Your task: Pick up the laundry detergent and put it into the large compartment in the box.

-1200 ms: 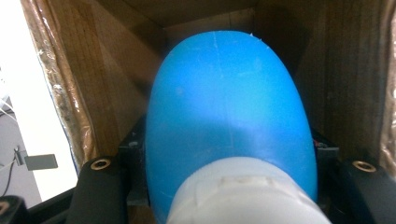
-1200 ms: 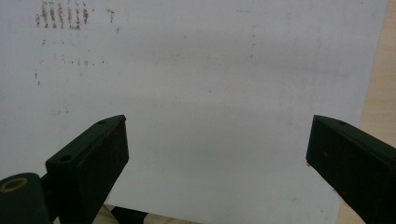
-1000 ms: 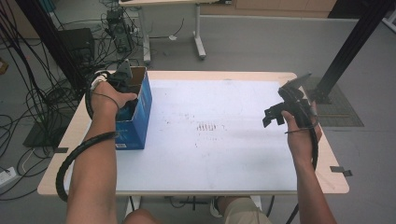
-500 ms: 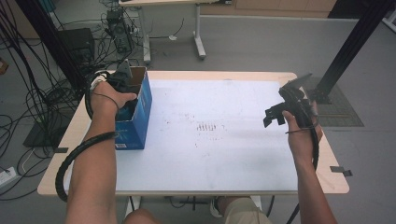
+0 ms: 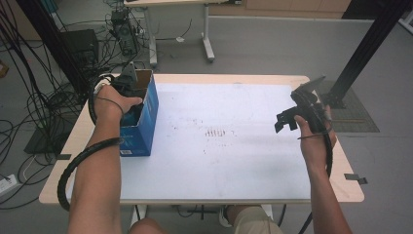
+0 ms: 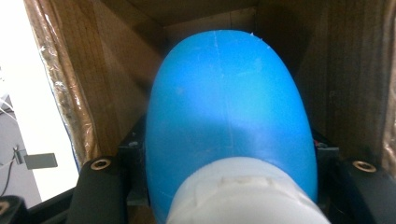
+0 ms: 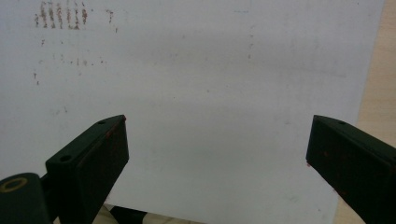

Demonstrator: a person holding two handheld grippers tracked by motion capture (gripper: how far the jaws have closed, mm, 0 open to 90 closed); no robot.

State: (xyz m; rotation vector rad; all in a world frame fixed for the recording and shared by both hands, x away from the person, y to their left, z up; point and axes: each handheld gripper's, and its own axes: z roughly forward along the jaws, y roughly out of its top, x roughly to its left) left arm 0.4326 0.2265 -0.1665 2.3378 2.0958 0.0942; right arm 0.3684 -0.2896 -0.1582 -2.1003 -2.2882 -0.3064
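Blue cardboard forms the outside of an open box (image 5: pixel 141 127) standing at the left edge of the surface (image 5: pixel 234 165), brown on the inside. The left tool (image 5: pixel 127 84) is held down into this box by the left hand (image 5: pixel 113 103), and a black cable (image 5: pixel 78 163) is looped from it along the forearm. In the left gripper view a blue rounded object (image 6: pixel 229 116) with a white ribbed end (image 6: pixel 243 191) is seen clamped between the two black jaws — it sits inside the box, with the brown walls close on either side. What the object is cannot be told.

Across the middle, a white sheet (image 5: pixel 229 146) covers most of the wooden top, marked by a small patch of reddish-brown smudges (image 5: pixel 214 132).

At the right, the right tool (image 5: pixel 299 113) is held by the right hand (image 5: pixel 314 139) above the sheet, well apart from the box. In the right gripper view its jaws are seen wide apart — nothing is between them, and the white sheet lies beneath.
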